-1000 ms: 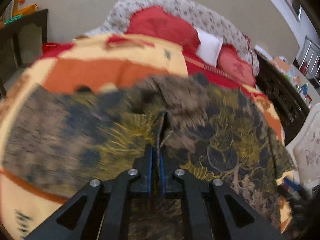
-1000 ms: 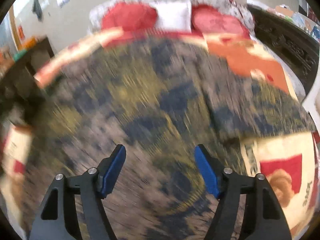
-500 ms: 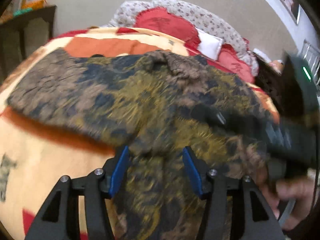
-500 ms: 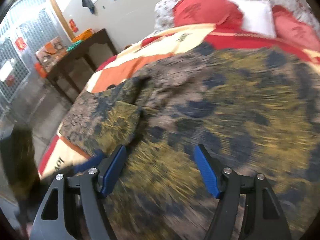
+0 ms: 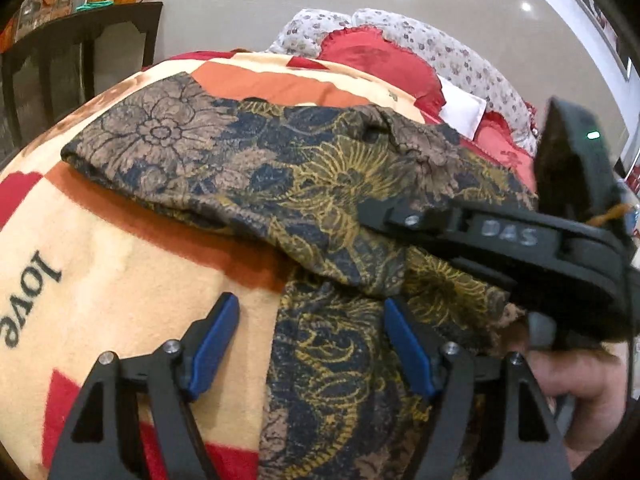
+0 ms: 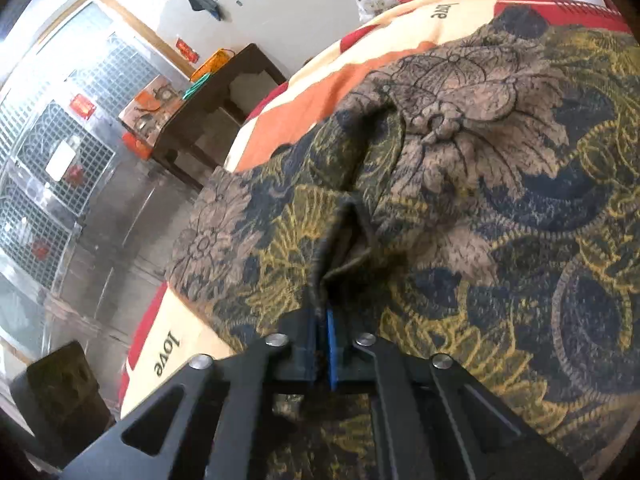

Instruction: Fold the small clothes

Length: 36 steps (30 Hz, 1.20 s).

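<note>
While the left tongs [image 5: 310, 344] spread wider over the garment [image 5: 328, 184], right tongs [image 6: 322, 326] closing, pinching its fold.

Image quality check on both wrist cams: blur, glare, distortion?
Left wrist: sharp on the patterned garment, strong fisheye bend, ceiling-light glare on the wall, right gripper slightly soft. Right wrist: garment crisp around the shut fingers, window side blown out, hazy.
</note>
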Motion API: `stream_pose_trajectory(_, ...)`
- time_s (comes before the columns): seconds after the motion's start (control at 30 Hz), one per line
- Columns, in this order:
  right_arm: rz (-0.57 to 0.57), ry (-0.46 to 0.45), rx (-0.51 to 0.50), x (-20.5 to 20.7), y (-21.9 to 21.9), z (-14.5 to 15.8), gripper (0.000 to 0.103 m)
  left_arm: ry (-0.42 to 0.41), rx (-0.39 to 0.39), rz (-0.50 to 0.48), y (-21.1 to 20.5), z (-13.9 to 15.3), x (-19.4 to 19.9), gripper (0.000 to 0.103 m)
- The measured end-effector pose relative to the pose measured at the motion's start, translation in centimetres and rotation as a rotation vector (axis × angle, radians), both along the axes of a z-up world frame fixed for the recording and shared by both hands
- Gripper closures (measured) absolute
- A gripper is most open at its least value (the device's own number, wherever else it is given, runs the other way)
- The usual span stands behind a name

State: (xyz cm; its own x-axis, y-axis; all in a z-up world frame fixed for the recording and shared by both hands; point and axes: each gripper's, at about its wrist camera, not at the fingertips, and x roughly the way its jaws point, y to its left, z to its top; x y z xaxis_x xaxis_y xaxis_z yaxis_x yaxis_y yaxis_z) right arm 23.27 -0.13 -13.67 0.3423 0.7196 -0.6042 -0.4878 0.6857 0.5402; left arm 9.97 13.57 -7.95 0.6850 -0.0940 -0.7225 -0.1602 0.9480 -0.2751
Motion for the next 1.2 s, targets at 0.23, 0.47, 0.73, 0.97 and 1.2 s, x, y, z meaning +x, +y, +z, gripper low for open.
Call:
stream_pose_trajectory(0.23, -0.157, -0.080, -0.086, -1.2, -6.0, 3.9, 0.095, 0.013, 0.036, 0.003, -0.4, -0.1, 0.3, 0.025)
stream_pose_trajectory(0.47, -0.359, -0.062, -0.361, -1.0, -16.9, 4.4, 0.095, 0.031, 0.080, 0.004, -1.0, -0.1, 0.6, 0.025)
stream_pose_trajectory(0.73, -0.440, 0.058, -0.348, -1.0, -27.7, 4.2, 0.097, 0.041, 0.107, 0.007, -1.5, -0.2, 0.8, 0.025)
stream_pose_trajectory(0.97, -0.533, 0.066, -0.388, -0.9, -33.3, 4.6, 0.098, 0.043, 0.111, 0.008, -1.6, -0.2, 0.8, 0.025)
stream_pose_trajectory(1.2, -0.545, 0.053, -0.411, -1.9, -35.0, 4.5, 0.097, 0.044, 0.112, 0.007, -1.6, -0.2, 0.7, 0.024)
